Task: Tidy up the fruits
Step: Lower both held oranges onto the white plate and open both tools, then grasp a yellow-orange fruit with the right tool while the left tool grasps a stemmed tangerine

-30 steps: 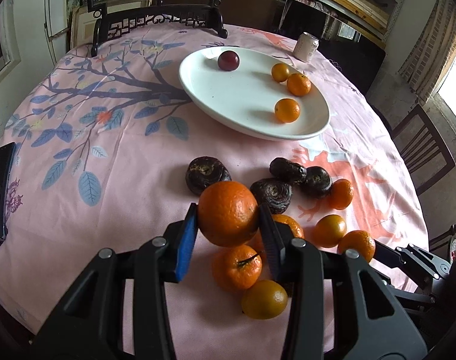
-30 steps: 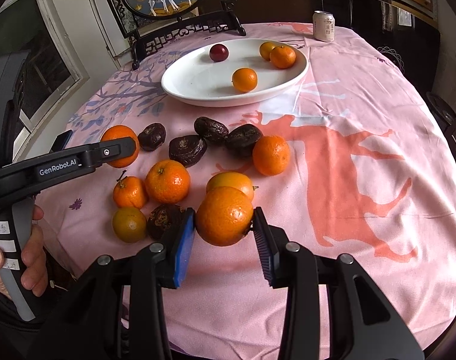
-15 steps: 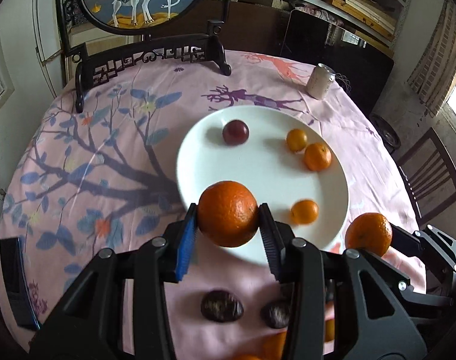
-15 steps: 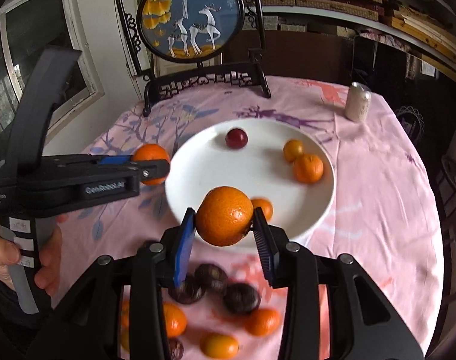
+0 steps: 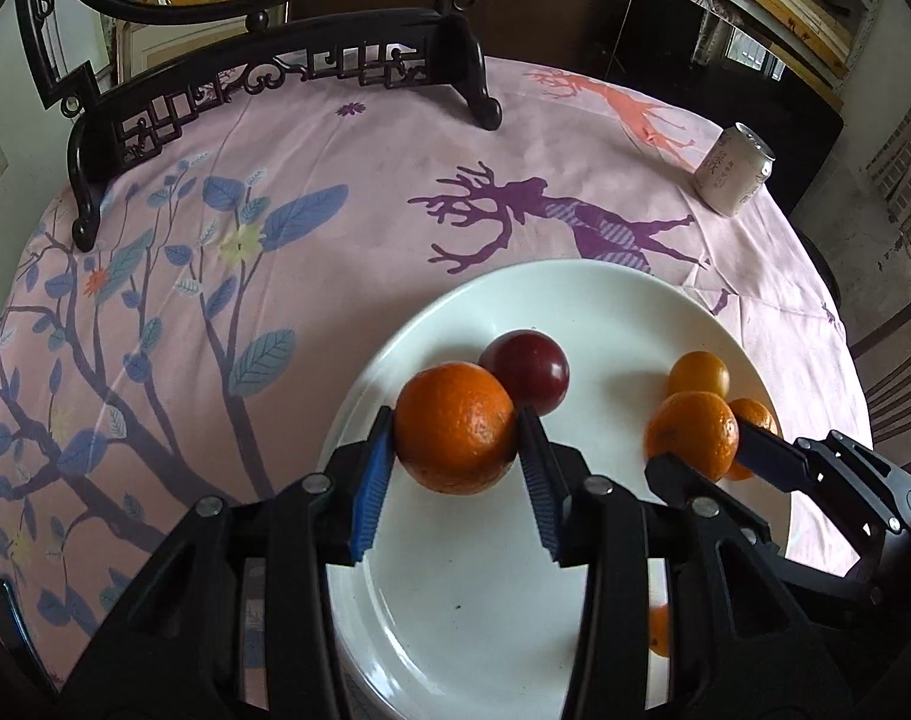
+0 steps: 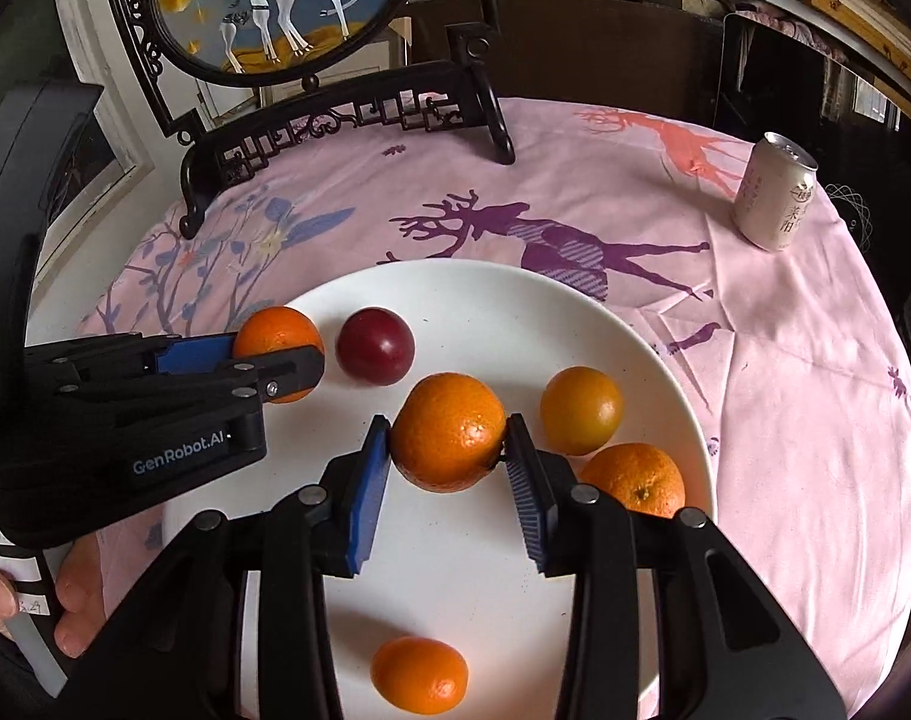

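My left gripper [image 5: 455, 420] is shut on a large orange [image 5: 455, 456] and holds it over the near-left part of the white plate [image 5: 605, 300], just in front of a dark red plum [image 5: 533, 369]. My right gripper [image 6: 448, 423] is shut on another orange [image 6: 449, 450] above the plate's middle [image 6: 485, 300]. On the plate lie the plum [image 6: 374, 345] and three small oranges [image 6: 581, 411] [image 6: 632, 477] [image 6: 419, 681]. In the right wrist view the left gripper [image 6: 278, 348] comes in from the left. In the left wrist view the right gripper [image 5: 695, 447] shows at the right.
A pale drink can [image 6: 773, 198] stands at the far right of the pink patterned tablecloth [image 5: 335, 192]. A black carved stand with a round deer picture [image 6: 347, 114] fills the back edge. A chair [image 5: 899, 372] is beyond the table's right side. A hand [image 6: 77, 606] holds the left gripper.
Both grippers have moved away from the loose fruit at the table's near side, forward to over the plate, each still gripping its orange. The plate now fills the lower part of both views.
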Tool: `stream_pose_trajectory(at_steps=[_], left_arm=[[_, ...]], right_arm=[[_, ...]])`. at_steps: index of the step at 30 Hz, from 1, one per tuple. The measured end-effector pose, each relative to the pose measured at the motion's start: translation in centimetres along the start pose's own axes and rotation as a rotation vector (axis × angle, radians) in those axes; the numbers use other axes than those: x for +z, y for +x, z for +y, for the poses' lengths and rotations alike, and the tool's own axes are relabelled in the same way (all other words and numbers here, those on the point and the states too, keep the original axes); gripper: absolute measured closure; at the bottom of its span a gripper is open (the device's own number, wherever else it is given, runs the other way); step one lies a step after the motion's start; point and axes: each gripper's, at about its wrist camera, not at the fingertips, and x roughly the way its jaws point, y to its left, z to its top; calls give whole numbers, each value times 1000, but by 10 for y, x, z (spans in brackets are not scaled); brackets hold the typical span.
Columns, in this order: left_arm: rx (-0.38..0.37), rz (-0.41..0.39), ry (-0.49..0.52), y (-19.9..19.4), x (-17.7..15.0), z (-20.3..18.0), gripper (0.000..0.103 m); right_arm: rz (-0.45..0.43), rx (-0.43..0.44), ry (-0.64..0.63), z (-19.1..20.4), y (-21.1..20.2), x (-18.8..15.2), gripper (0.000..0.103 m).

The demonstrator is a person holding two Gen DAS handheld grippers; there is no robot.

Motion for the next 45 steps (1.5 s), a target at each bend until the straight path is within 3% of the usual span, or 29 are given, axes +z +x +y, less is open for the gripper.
stream_pose_trajectory(at_steps=[2,3,4,5,9,11,13,17,21,24,45], left_arm=[[-1,5,-9,3,2,2,60],[-3,-2,-14,3,4,2,57],[-4,-13,-16,0,5,2,43],[-5,-32,-18,-6,6,2,31],[-22,-106,1,-44,-2,0,23],[-49,-125,17,-67,-17,0,20],[-68,-142,37,-89,-40,-1,10],[-55,-206,94,-128,-99,-5,8],[-59,-241,74,-152,-149,-1,5],[-49,-243,55,-160,-172,3,5],[-35,-209,68,-166,-216,7,5]], right_arm=[[3,-10,-15,2,3,2,63],[13,-21,-26,4,6,3,55],[10,-39,-38,5,6,4,41],[-11,-66,-49,7,3,5,39],[-28,-100,-72,12,-21,-1,38],[-20,-102,-68,17,-40,-14,38],[-5,-89,-65,22,-59,-34,38],[-17,-61,-35,38,-94,-85,36],[-81,-131,4,53,-119,-130,12],[-106,-118,46,57,-133,-149,10],[-100,-142,78,59,-165,-191,10]])
